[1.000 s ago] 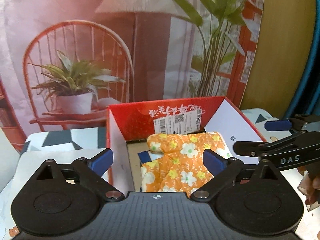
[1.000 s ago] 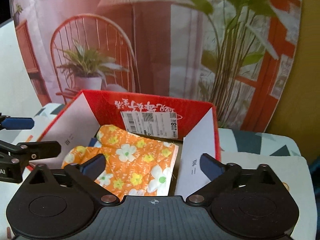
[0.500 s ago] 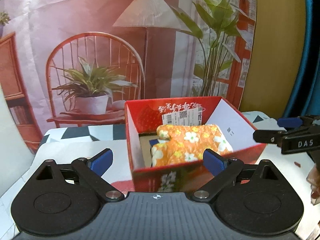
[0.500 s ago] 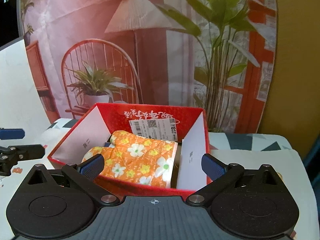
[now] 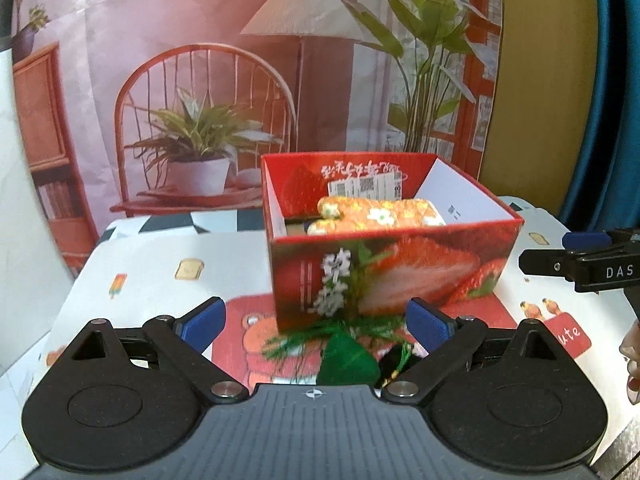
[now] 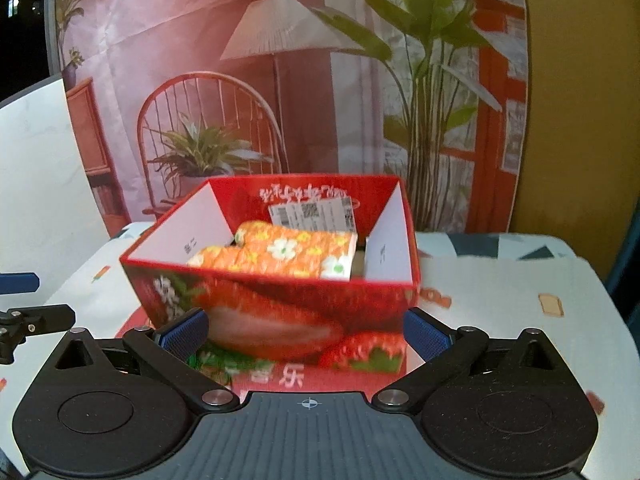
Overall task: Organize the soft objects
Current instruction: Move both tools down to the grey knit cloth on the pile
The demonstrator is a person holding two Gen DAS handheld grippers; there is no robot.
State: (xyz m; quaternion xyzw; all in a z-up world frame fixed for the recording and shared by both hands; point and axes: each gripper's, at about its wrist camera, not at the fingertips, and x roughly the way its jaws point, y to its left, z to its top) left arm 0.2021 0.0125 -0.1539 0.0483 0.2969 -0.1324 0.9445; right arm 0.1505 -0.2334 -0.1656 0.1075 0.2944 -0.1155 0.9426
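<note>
Both claws have drawn back from the box [image 5: 392, 272], where the mitt [image 5: 380, 214] lies; left claw [image 5: 316, 320] and right claw [image 6: 306, 330] gape empty, a green tassel [image 5: 348, 360] lying just ahead of the left, nearer one, on the surface [image 5: 140, 272].

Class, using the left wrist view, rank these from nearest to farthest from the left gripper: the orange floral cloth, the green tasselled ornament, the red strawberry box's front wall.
1. Green tasselled ornament, on the table between the left gripper's fingers.
2. Red strawberry box's front wall, just beyond.
3. Orange floral cloth, inside the box.
</note>
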